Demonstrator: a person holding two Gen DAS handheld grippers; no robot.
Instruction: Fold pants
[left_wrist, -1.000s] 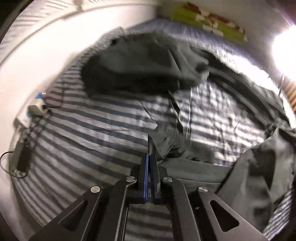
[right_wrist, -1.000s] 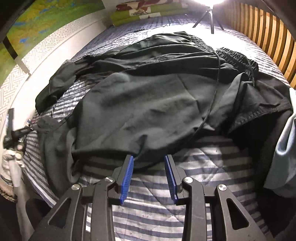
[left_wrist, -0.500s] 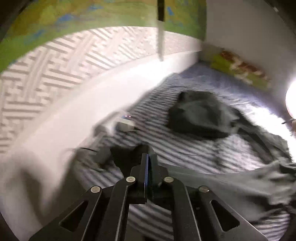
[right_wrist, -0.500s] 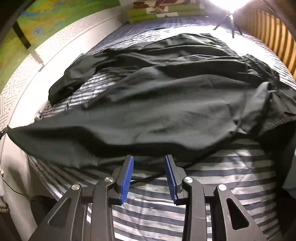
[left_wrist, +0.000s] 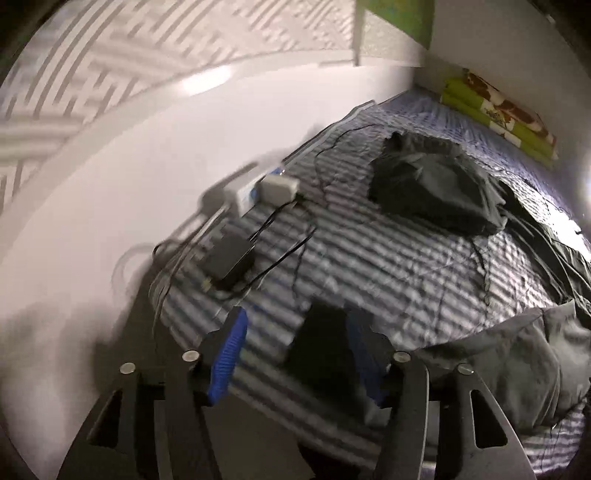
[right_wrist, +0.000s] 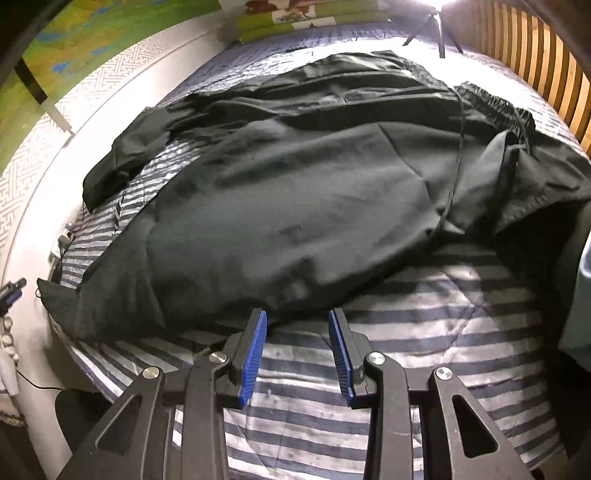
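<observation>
- Striped bedding (right_wrist: 388, 306) covers a bed set against a white wall, with green folded cushions (left_wrist: 498, 114) at the far end.
- Dark pants (right_wrist: 295, 206) lie spread and rumpled across the middle of the bed, one leg end near the left edge.
- Left tool (left_wrist: 295, 343) stands wide open, a dark corner of cloth between its blue pads, not clamped.
- Right tool (right_wrist: 297, 343) is open and empty, just short of the pants' near edge.
- Chargers and cables (left_wrist: 236, 254) sit by the wall.
</observation>
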